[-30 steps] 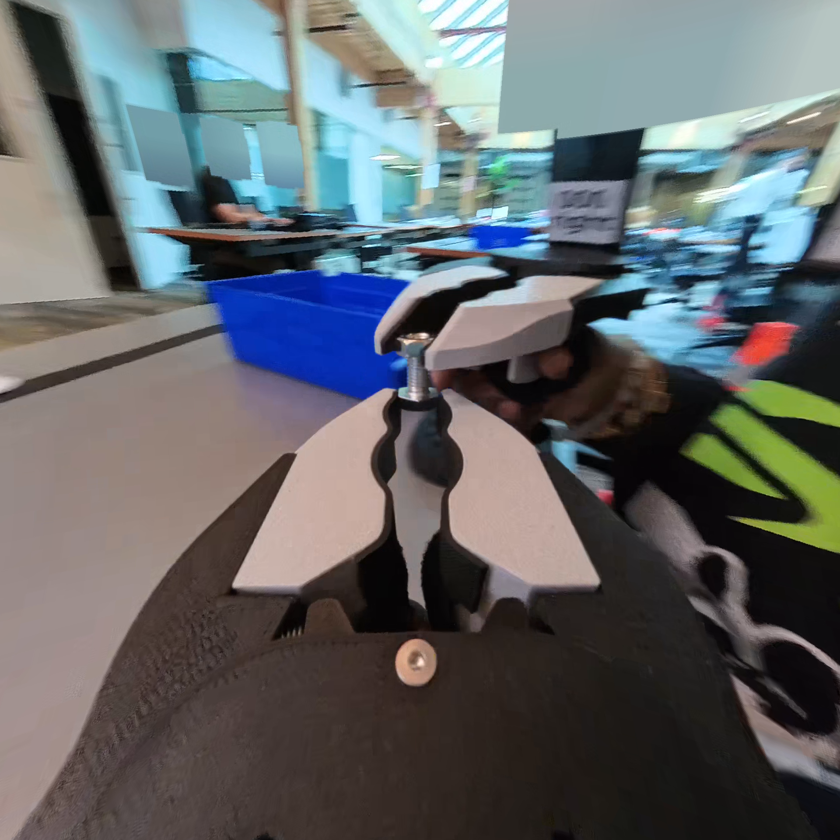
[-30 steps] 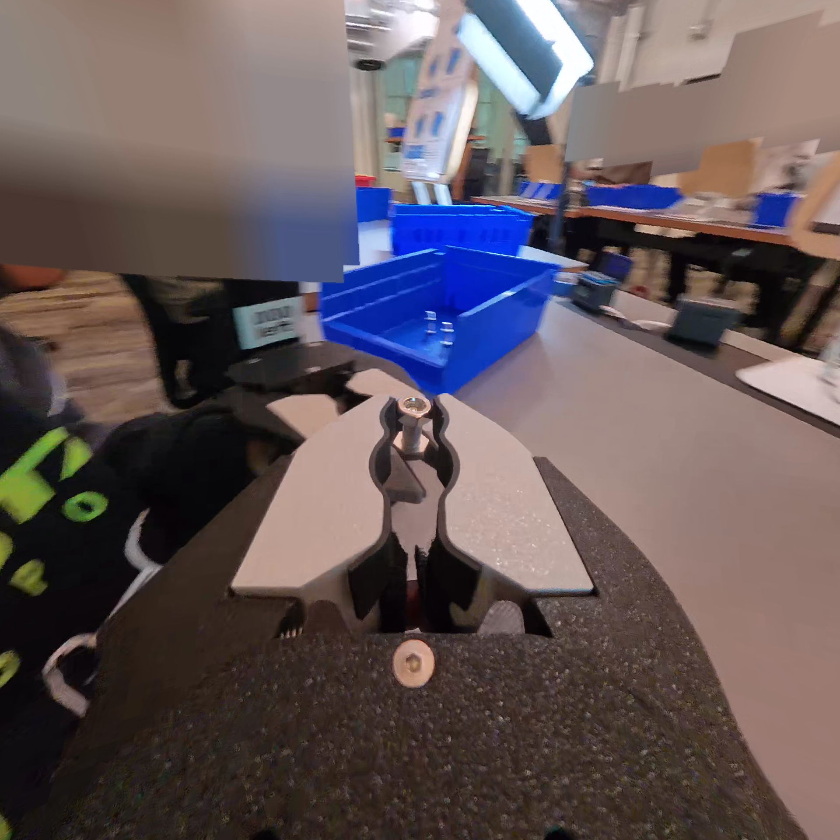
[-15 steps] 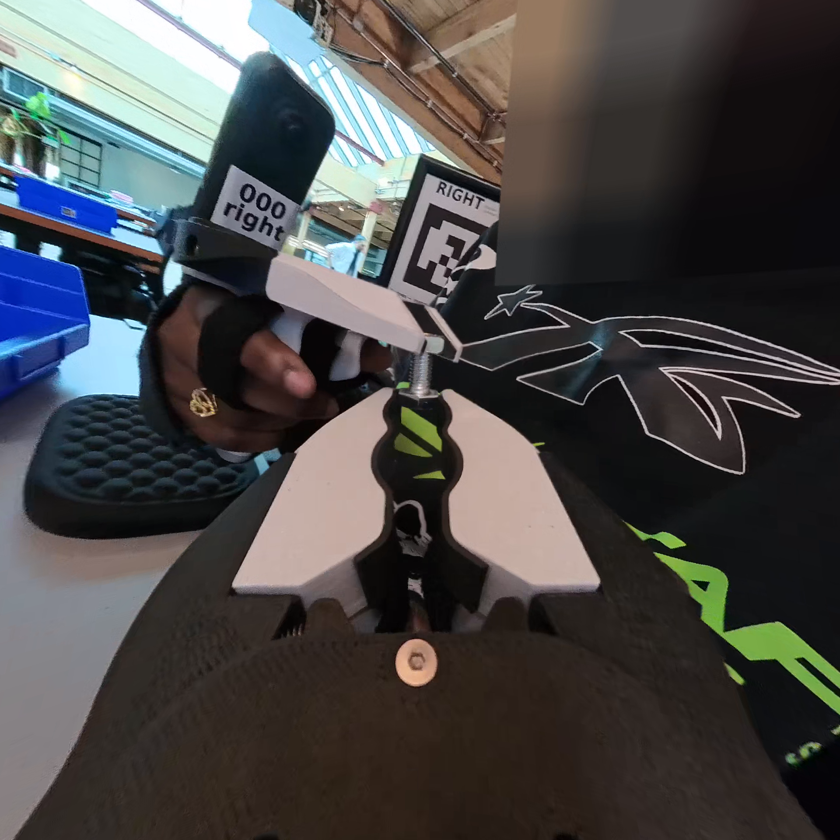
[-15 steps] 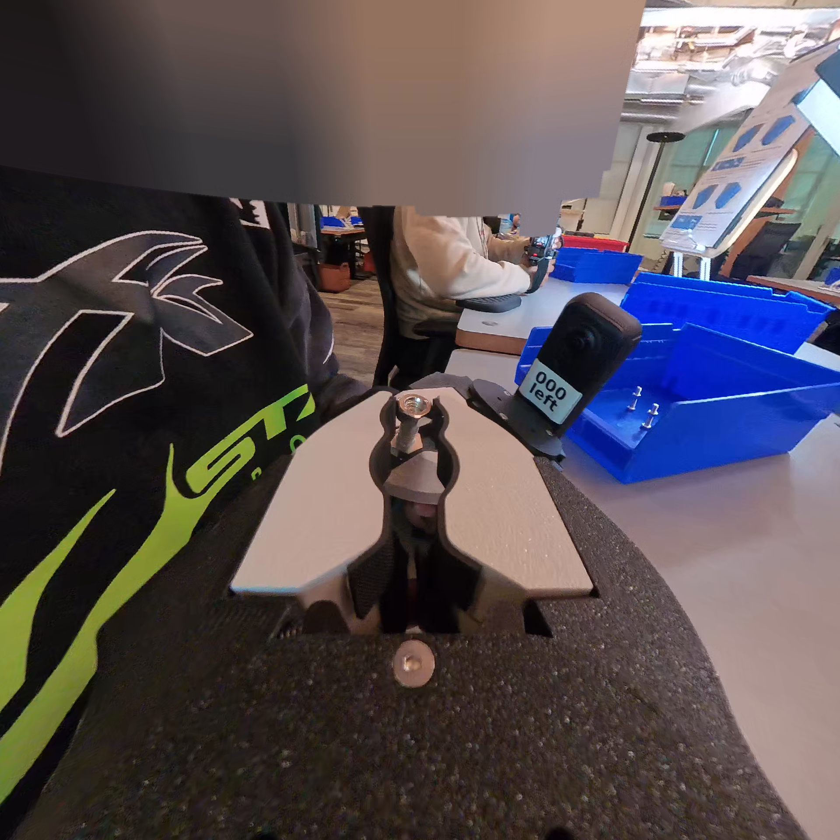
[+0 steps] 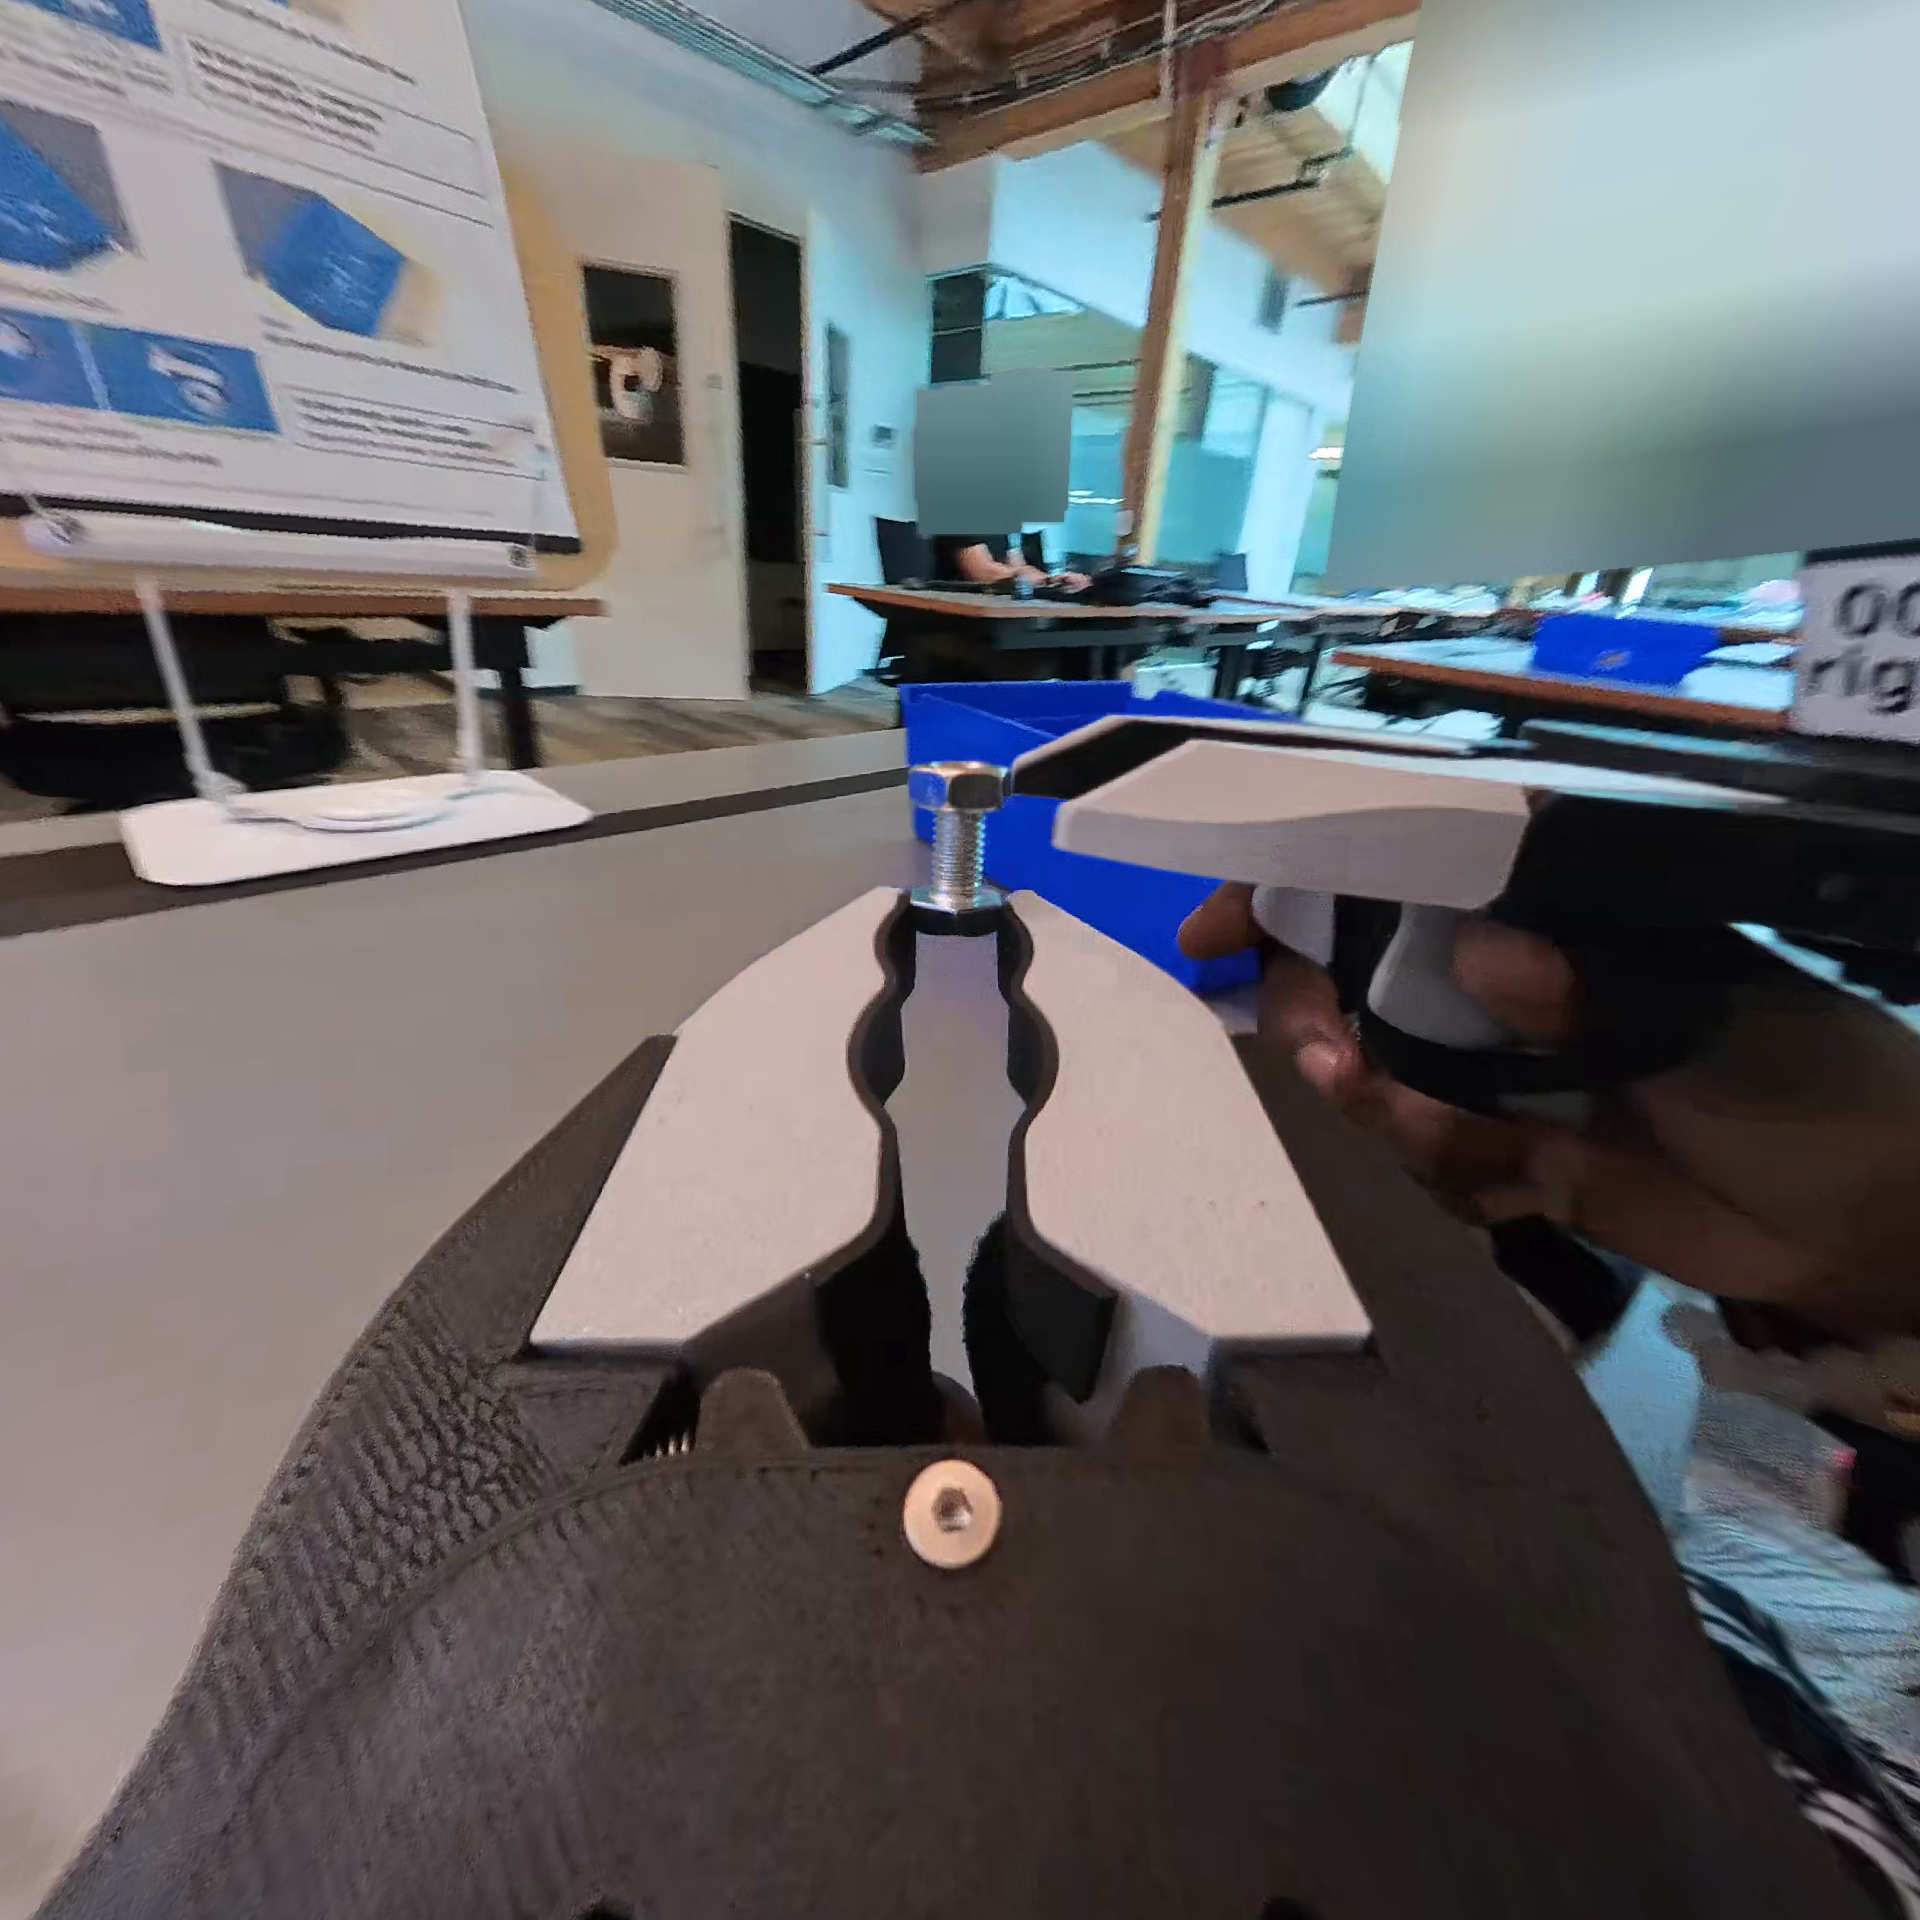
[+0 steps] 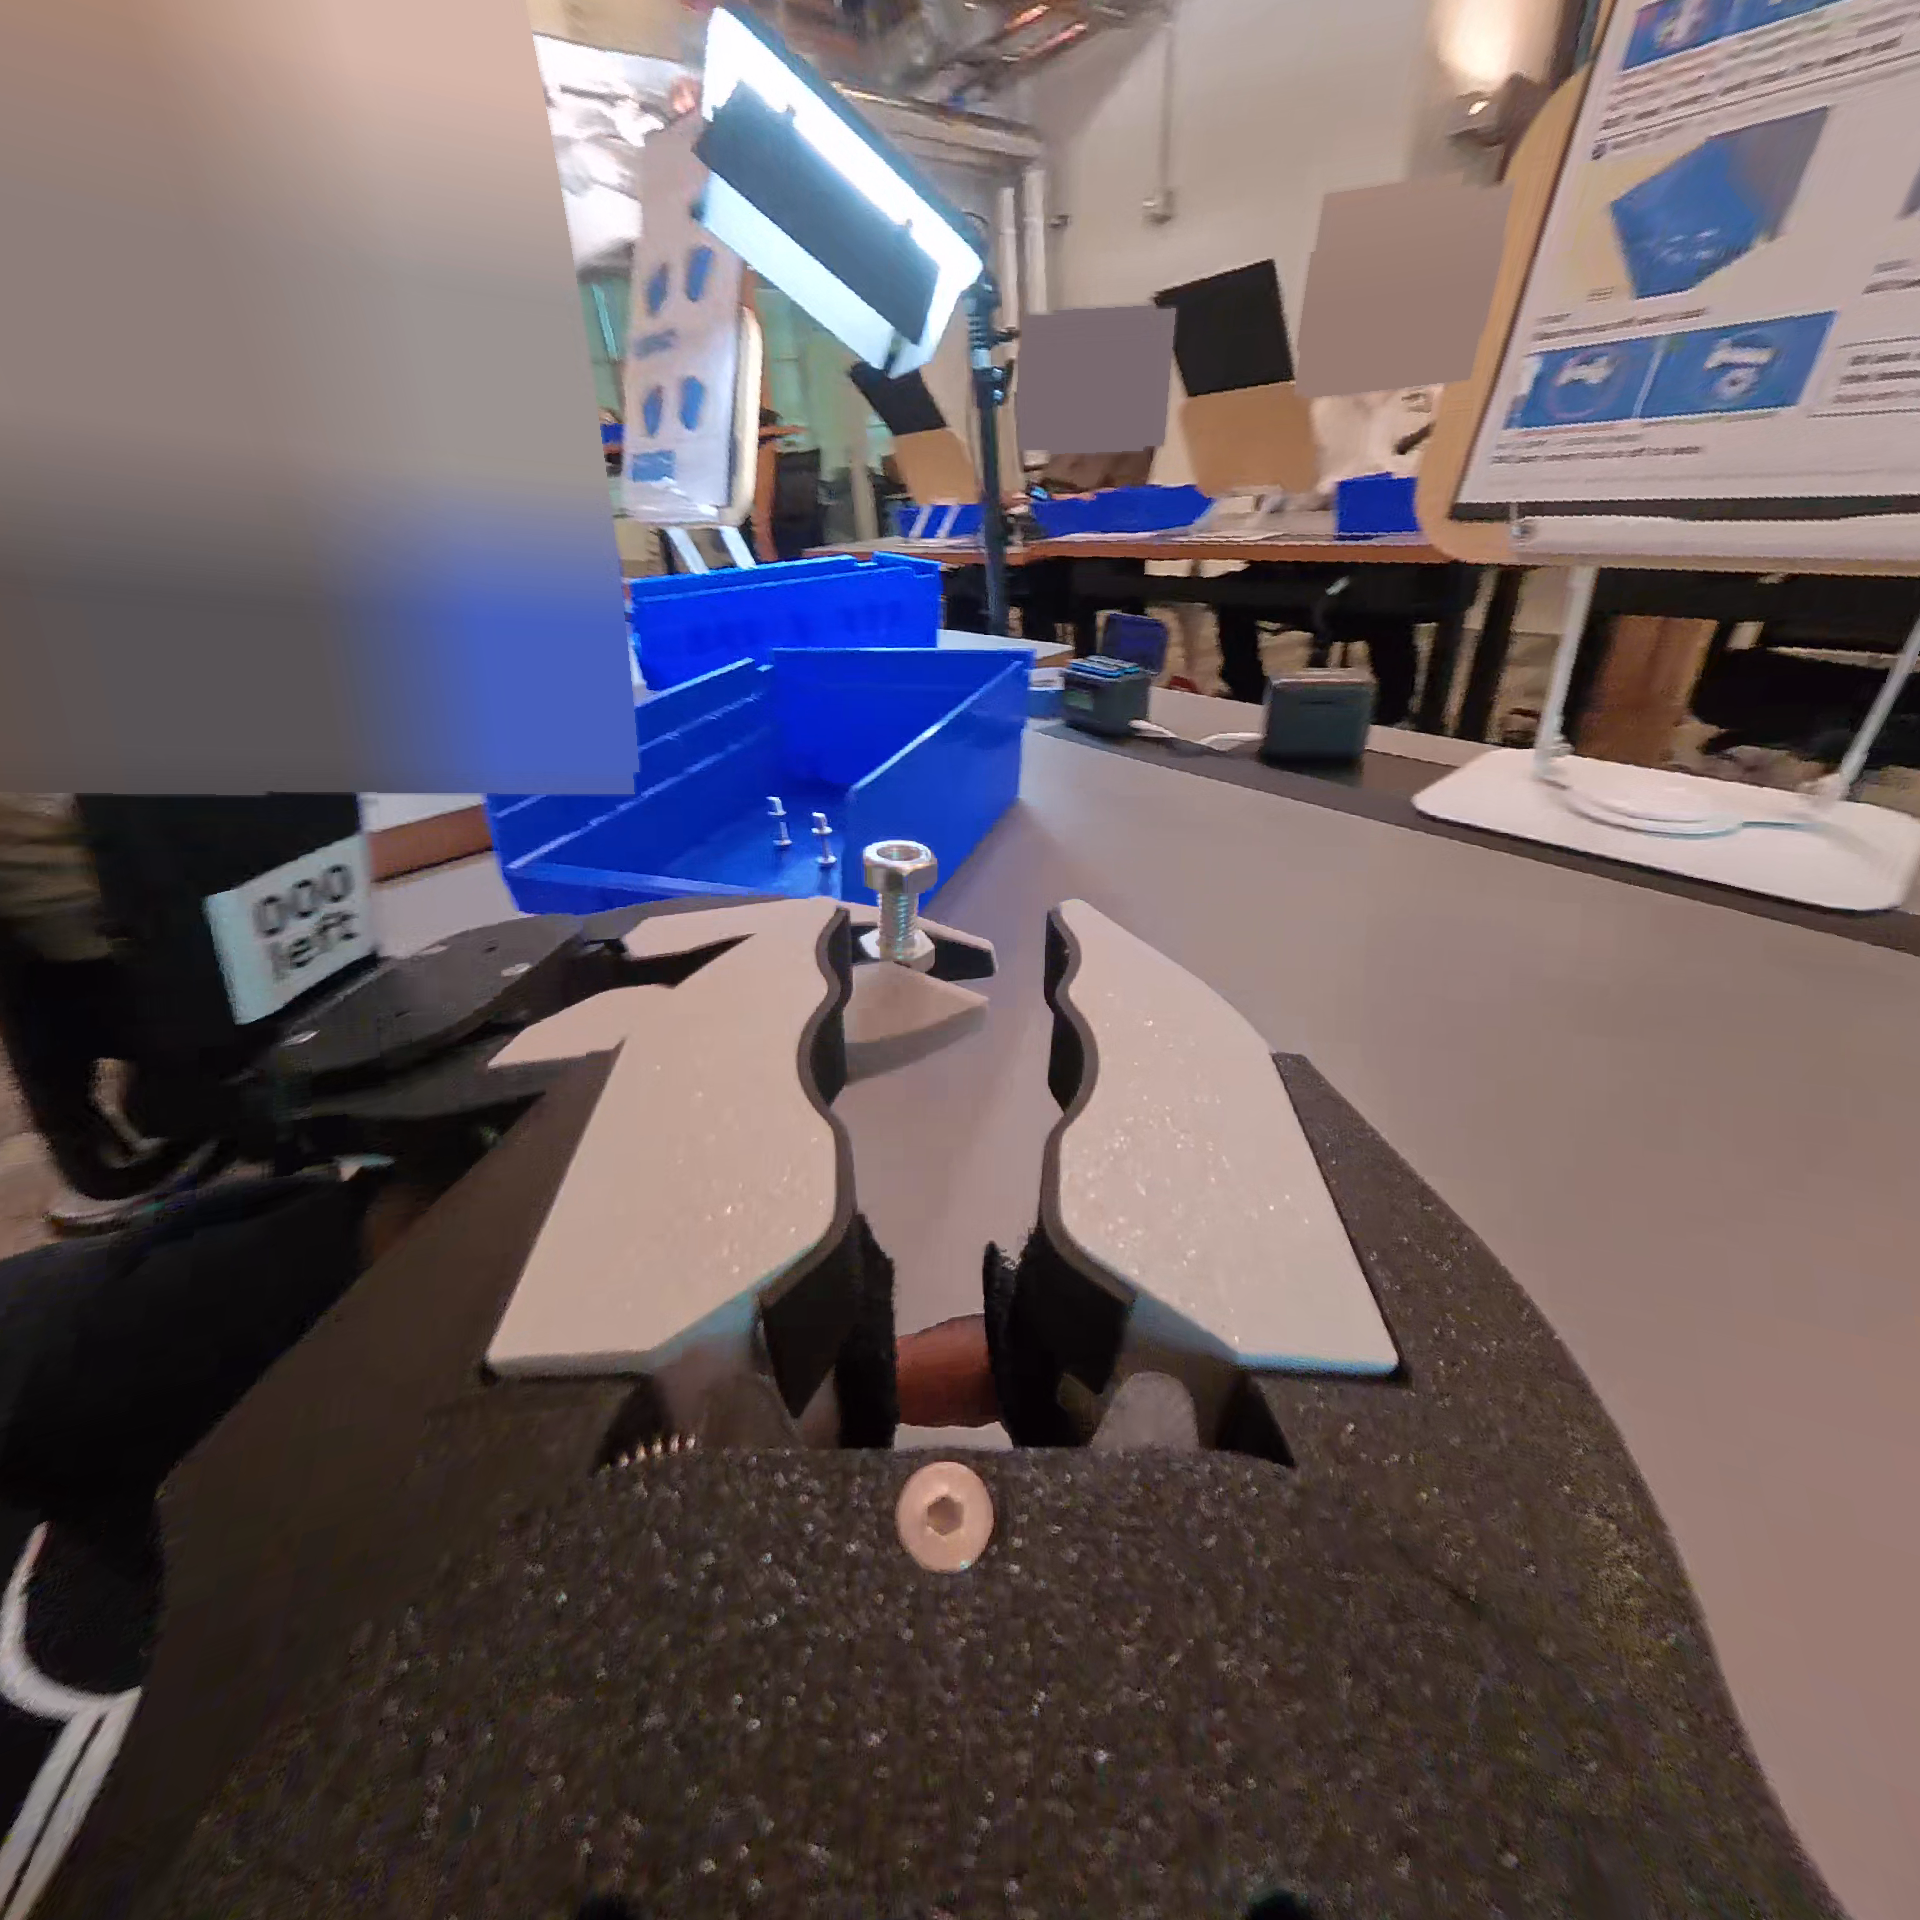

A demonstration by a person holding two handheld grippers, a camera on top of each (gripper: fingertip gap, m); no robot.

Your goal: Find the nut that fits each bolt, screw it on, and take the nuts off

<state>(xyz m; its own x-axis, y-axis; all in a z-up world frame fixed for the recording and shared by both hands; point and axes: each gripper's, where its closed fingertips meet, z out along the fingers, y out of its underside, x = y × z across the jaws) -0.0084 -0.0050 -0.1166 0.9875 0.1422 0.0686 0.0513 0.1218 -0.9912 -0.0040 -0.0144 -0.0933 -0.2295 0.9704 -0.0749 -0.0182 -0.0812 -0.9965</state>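
1. Spread apart since a moment ago: right gripper (image 6: pixel 945 925), off the bolt (image 5: pixel 957 831) head.
2. Pinched at the nut (image 5: pixel 954 902): left gripper (image 5: pixel 954 914), bolt upright.
3. Beyond: blue bin (image 6: pixel 904 748), two small bolts (image 6: pixel 800 826) inside.
4. Farther: white labels on both grippers, printed instruction board (image 5: pixel 249 260).

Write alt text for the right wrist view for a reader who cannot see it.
The right gripper has its jaws open just short of a silver bolt that stands upright with a nut at its lower end, clamped in the left gripper. Behind it, an open blue bin with two small bolts sits on a grey table.
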